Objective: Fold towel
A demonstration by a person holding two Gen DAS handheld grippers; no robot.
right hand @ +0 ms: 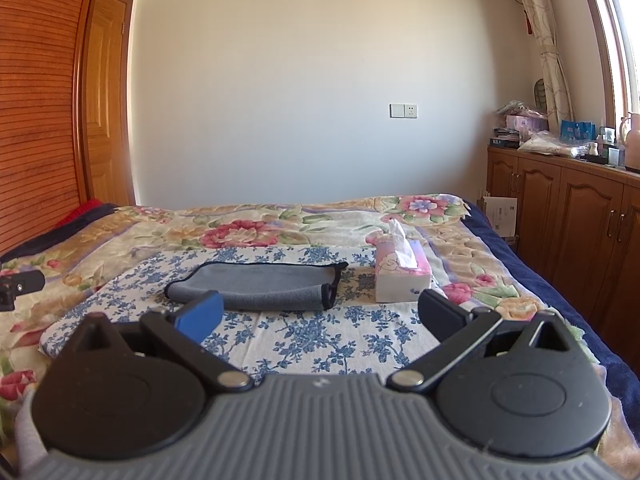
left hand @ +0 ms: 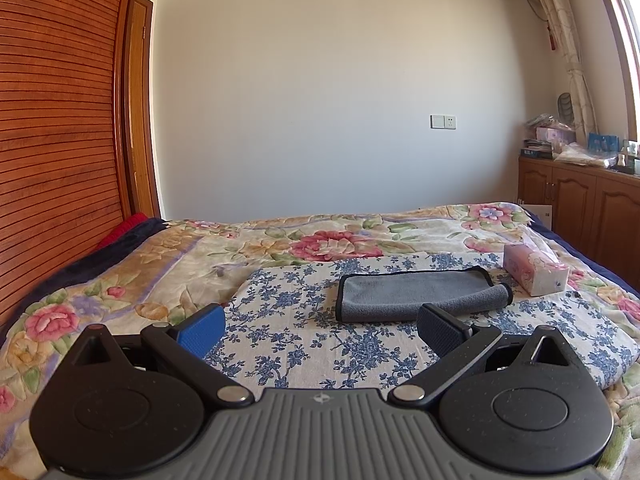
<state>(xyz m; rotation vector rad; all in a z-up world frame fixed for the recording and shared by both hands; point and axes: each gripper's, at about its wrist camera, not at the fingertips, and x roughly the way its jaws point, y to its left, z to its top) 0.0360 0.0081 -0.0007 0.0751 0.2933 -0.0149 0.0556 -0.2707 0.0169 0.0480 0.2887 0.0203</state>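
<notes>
A grey towel (left hand: 416, 292) with dark trim lies folded on a blue-flowered white cloth (left hand: 320, 336) on the bed; its right end is rolled over. It also shows in the right wrist view (right hand: 260, 284). My left gripper (left hand: 320, 330) is open and empty, a little short of the towel's near edge. My right gripper (right hand: 320, 316) is open and empty, just short of the towel, which lies ahead and to the left. Part of the left gripper (right hand: 18, 284) shows at the left edge of the right wrist view.
A pink tissue box (left hand: 534, 270) stands right of the towel, also in the right wrist view (right hand: 402, 276). The bed has a floral quilt (left hand: 280, 240). A wooden wardrobe (left hand: 56, 140) is on the left, wooden cabinets (right hand: 580, 216) with clutter on the right.
</notes>
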